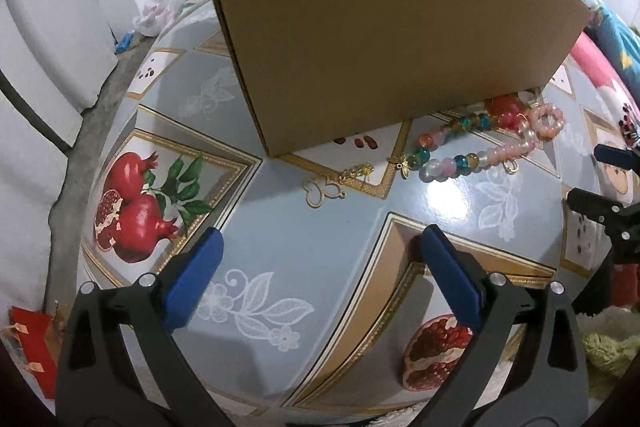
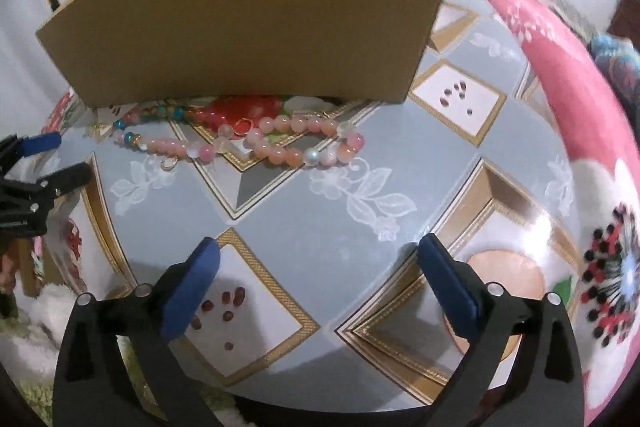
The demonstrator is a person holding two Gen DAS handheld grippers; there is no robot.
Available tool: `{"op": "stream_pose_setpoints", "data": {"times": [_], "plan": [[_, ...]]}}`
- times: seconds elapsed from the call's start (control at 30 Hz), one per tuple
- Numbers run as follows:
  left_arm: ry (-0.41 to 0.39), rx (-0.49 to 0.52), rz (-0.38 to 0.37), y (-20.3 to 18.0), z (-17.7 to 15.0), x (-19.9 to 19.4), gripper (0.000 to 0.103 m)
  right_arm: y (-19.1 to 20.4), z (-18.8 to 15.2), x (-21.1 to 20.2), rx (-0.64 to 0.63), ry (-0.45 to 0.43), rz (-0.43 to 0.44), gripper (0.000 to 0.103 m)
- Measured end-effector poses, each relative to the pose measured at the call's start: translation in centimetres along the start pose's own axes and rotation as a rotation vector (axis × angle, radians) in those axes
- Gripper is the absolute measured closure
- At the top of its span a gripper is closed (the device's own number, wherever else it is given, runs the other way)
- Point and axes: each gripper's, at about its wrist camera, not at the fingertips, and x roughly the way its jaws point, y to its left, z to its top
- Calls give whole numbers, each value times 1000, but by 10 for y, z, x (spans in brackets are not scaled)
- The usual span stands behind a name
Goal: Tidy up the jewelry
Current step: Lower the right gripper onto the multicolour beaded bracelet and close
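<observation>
**Jewelry lies loose ahead of two spread grippers**

Jewelry sits on the patterned tablecloth point(image 1: 328, 239), all of it beyond the fingertips of both tools and close to the front wall of a cardboard box point(image 1: 380, 27) that stands on the table.

Left gripper point(image 1: 320, 247): its jaws are spread wide with only bare cloth between the blue pads point(image 1: 192, 283). Straight ahead of the gap, between the pads and the box, lies a gold butterfly pendant point(image 1: 323, 191) with a small gold clasp just beyond it. Further ahead and off toward the right pad's side is a multicoloured bead strand point(image 1: 448, 155), teal, orange, clear and pink, whose far end runs up against the foot of the box beside a red piece point(image 1: 505, 111) and a small pink bead ring point(image 1: 547, 118).

Right gripper point(image 2: 318, 259): its jaws also stand fully apart, nothing held, the pads over a gold-framed white panel and a grey patch of cloth. Ahead of the gap lies a pink bead bracelet point(image 2: 288, 143), folded in a long loop, with the red piece point(image 2: 240, 111) just beyond it at the box's base. The bead strand trails off toward the left pad's side, where the left gripper shows at the picture's edge. A pink floral blanket point(image 2: 560, 75) runs along the table's edge past the right pad.
</observation>
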Motion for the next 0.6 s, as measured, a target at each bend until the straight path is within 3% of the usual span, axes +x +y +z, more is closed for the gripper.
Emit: {"op": "stream_pose_setpoints", "data": {"times": [0.23,0.6], "plan": [[30,-13,4,2,8,4,7,0,0,3,12,-23,-10,6],[-5,6,-6,0,3,2,7,6,-13,-2,5,-80,-4,6]]}}
